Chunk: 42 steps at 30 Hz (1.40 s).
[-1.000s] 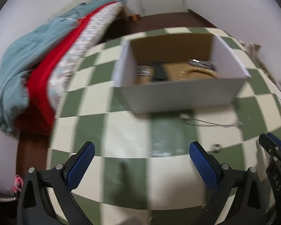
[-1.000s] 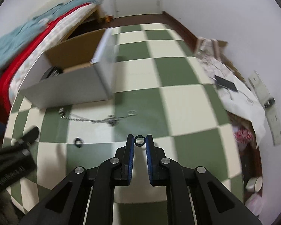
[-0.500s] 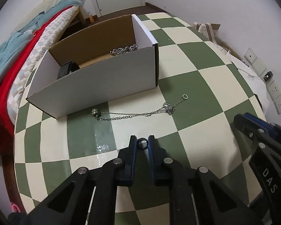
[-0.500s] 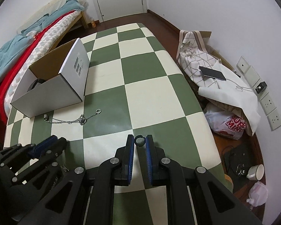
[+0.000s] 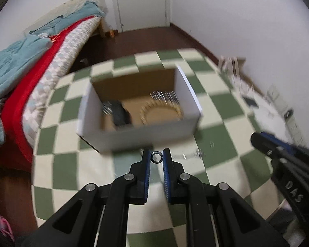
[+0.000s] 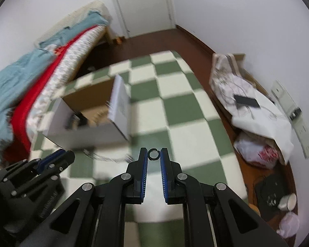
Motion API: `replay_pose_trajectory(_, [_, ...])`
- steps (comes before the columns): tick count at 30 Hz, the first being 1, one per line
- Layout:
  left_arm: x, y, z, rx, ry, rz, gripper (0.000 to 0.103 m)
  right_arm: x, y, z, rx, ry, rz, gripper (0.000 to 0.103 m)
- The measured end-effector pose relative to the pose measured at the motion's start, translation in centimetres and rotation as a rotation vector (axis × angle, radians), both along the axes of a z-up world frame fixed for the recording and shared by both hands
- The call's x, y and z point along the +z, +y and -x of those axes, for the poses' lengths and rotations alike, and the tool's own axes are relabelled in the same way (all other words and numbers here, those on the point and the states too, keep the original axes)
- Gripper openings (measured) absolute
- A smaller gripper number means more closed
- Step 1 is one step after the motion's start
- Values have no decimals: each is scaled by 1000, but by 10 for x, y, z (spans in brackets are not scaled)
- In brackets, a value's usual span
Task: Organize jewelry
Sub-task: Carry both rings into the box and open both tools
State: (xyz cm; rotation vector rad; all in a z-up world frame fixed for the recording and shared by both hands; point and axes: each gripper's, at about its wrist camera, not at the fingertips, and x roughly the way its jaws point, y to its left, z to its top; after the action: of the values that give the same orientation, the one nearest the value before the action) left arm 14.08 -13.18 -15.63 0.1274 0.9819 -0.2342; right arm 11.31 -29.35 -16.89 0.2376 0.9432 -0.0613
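Note:
In the left wrist view my left gripper (image 5: 156, 154) is shut on a small dark ring (image 5: 156, 160), held above the checked table (image 5: 222, 164) just in front of the white cardboard box (image 5: 142, 134). Inside the box lie a gold bracelet (image 5: 161, 111), a silver chain (image 5: 164, 95) and a black item (image 5: 120, 115). My right gripper (image 6: 153, 152) is shut on a second small dark ring (image 6: 153, 159), to the right of the box (image 6: 86, 132). A thin silver necklace (image 6: 107, 157) lies blurred on the table before the box.
A bed with teal and red bedding (image 5: 20, 82) runs along the table's left side. To the right, low down, are a white bag with a phone (image 6: 246, 100), a plastic bag (image 6: 257, 152) and wall sockets (image 6: 292, 111). A door (image 6: 142, 6) is at the back.
My left gripper, open a second ago, shut on a ring from the table and has lifted it toward the box. My right gripper has kept its ring and risen.

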Motion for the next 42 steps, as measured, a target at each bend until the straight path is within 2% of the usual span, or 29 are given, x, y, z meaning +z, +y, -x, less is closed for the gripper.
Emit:
replay_pose_trajectory(4, [35,32,-31,37,-22,47,9,21,19,-32,59,-32,-36,13])
replay_pose_trajectory(7, [41,47,-61,54,-1,63,9,25,33,-63,104,-20,-67,13])
replay_pose_trajectory(14, [19,59,-125,56,119,77,10,11,62,-129,188,96,-123,13])
replay_pose_trajectory(20, [7,60,-152,66,196,101,13,-8,68,-163,203,213,-148,14])
replay_pose_trajectory(21, [7,61,-155,66,201,108,14,-10,66,-165,199,219,-151,17])
replay_pose_trajectory(22, [7,62,-158,71,206,110,16,-11,65,-167,194,225,-155,28])
replay_pose_trajectory(23, [7,63,-160,82,207,108,25,-10,63,-167,187,225,-155,34])
replay_pose_trajectory(24, [9,65,-162,89,205,109,42,-10,62,-166,181,222,-159,42])
replay_pose_trajectory(26, [14,70,-161,107,179,110,65,-7,58,-165,171,219,-152,44])
replay_pose_trajectory(28, [18,75,-160,123,156,101,72,-5,54,-162,161,210,-153,44])
replay_pose_trajectory(30, [20,79,-158,137,142,85,90,-1,50,-157,148,203,-132,44])
replay_pose_trajectory(32, [22,83,-150,156,117,52,100,2,47,-150,134,194,-107,54])
replay_pose_trajectory(33, [23,84,-148,162,108,37,101,4,46,-147,125,194,-86,62])
replay_pose_trajectory(35, [23,86,-140,172,87,-8,102,7,45,-141,114,183,-48,70])
replay_pose_trajectory(39, [21,88,-120,189,42,-61,102,8,51,-126,110,192,82,98])
replay_pose_trajectory(42, [22,88,-105,193,16,-84,103,7,58,-116,115,196,155,101])
